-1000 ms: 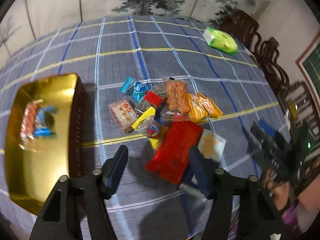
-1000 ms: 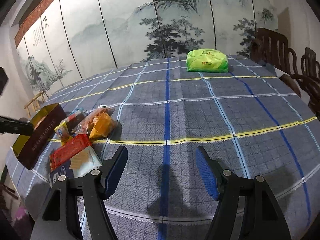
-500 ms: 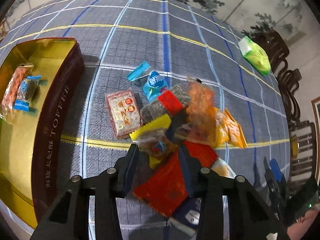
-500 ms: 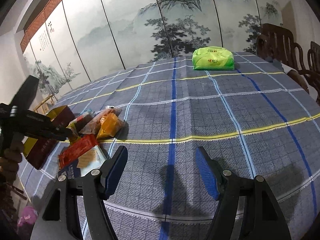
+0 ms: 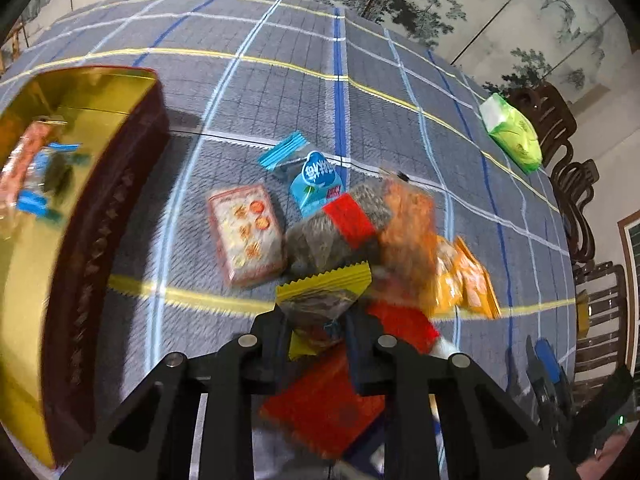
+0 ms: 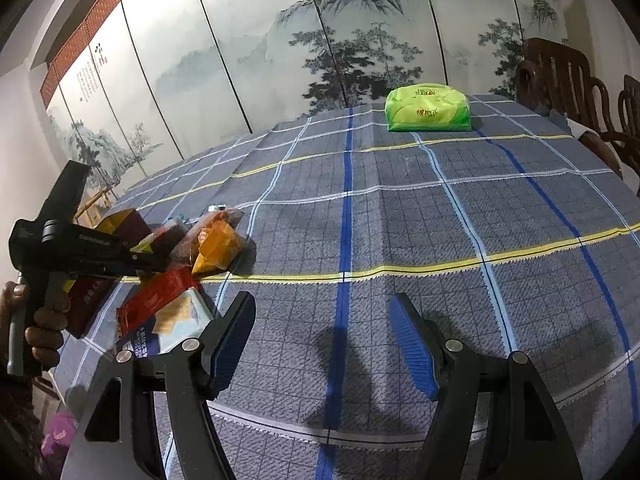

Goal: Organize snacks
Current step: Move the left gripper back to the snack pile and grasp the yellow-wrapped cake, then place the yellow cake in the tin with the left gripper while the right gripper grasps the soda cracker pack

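Left wrist view, claw: the left claw (image 5: 318, 334) is pressed together on a yellow-edged snack packet (image 5: 322, 300), pinching its lower end, presumably so it can be lifted out of the pile.
Left wrist view, pile: the loose snacks lie heaped near the middle of the counter (image 5: 240, 92); a red packet (image 5: 324, 404) sits under the claw, a pink biscuit pack (image 5: 246, 236) just left of the heap, a blue candy (image 5: 316, 180) behind it.
Left wrist view, gold tin (image 5: 76, 216): open at the counter's left edge, a few snacks already inside, so likely where the pinched packet belongs.
Right wrist view, claw: the right claw (image 6: 324, 344) is spread and empty, poised above bare cloth near the counter's front edge, apparently waiting its turn.
Right wrist view, left side: a hand (image 6: 44, 316) holds the left claw's handle over the heap.
Right wrist view, green tissue pack (image 6: 427, 108): alone near the far edge, well apart.
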Available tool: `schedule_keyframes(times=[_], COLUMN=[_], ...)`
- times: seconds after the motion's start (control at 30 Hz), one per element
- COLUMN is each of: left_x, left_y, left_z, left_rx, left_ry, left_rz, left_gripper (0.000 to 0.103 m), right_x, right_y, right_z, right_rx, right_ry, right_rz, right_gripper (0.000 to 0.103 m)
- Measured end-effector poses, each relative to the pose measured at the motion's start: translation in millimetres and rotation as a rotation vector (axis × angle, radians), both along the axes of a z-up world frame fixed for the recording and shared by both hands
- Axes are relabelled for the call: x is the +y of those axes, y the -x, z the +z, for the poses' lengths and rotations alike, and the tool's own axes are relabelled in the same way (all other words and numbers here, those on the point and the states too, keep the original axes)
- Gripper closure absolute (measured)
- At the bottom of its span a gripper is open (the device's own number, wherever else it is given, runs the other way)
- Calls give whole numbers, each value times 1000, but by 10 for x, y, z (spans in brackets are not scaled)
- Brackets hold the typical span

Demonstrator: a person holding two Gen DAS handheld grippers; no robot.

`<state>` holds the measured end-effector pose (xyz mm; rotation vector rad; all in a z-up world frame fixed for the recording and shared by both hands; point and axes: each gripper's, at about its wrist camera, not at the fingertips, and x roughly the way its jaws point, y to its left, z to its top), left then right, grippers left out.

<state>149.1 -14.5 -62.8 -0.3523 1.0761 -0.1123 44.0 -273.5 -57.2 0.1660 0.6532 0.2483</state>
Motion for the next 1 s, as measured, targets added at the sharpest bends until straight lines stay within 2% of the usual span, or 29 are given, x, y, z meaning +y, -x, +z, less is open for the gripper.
schedule_keyframes(times=[0.1,0.23,0.33,0.43,0.53,0.7,0.87,1.0], left_x=[12,68,72,88,101,223,372,401], left_y=[323,696,927,1057,1169,1293,1324,1325], left_z=[238,454,538,547,559,622,619,575], left_rx=[-78,-124,-140,-133,-138,-155,-153,-138], left_ry=[-17,-22,-35,-23,-36,-20,1,11], left_rz=[-34,-77,-114,-133,-142,-133,-114,-115], left_gripper=[83,83,83,82,82,82,82,82], right_x=[-23,-75,13,276,615,1143,1724,2011], right_y=[0,30,67,141,234,309,339,270], right_z=[-17,29,95,136,113,160,155,96], right_rx=[13,24,52,113,160,111,8,-12], right_ry=[9,-9,-45,-76,-96,-72,163,251], right_rz=[-1,17,109,202,249,305,373,412], right_gripper=[33,33,33,33,33,33,33,33])
